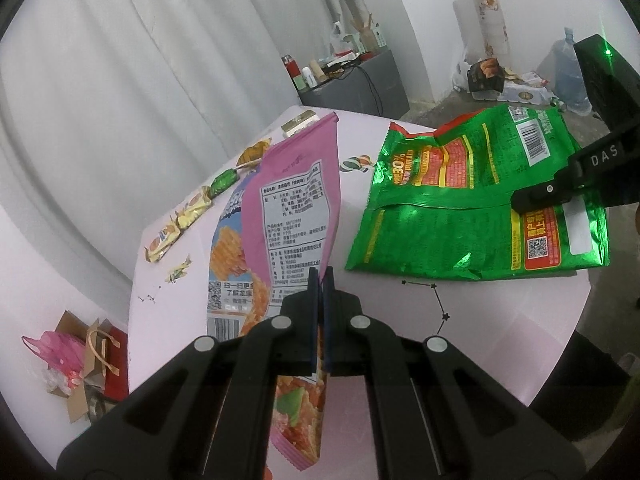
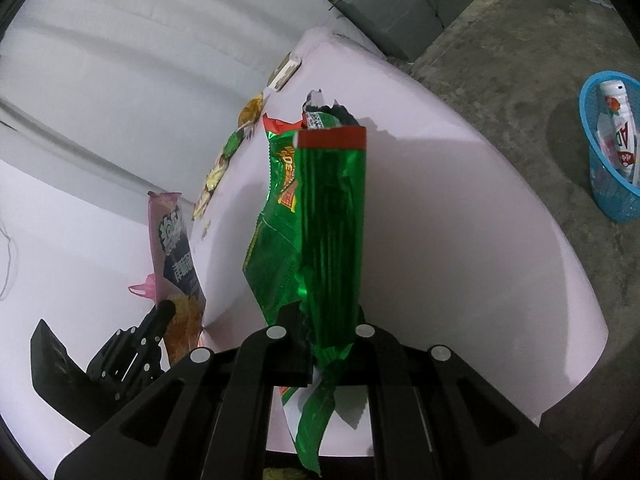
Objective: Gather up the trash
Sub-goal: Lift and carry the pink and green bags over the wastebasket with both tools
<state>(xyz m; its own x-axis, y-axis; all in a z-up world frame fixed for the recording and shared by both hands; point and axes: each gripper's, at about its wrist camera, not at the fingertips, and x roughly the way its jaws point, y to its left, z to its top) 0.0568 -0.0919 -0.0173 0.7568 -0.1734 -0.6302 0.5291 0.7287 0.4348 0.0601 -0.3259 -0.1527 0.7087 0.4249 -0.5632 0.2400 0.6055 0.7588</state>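
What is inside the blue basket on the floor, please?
In the blue basket stands a white bottle with a red picture and red letters. The basket's mesh wall covers the bottom, so whether anything else lies there cannot be seen.

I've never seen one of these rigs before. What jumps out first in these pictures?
Two crinkly snack bags, each pinched in a black claw over a pale pink table. The left gripper is shut on a pink snack bag that stands up in front of its camera, and the right gripper is shut on a shiny green snack bag. Small wrappers lie along the table's far edge, and a blue basket sits on the floor to the right.
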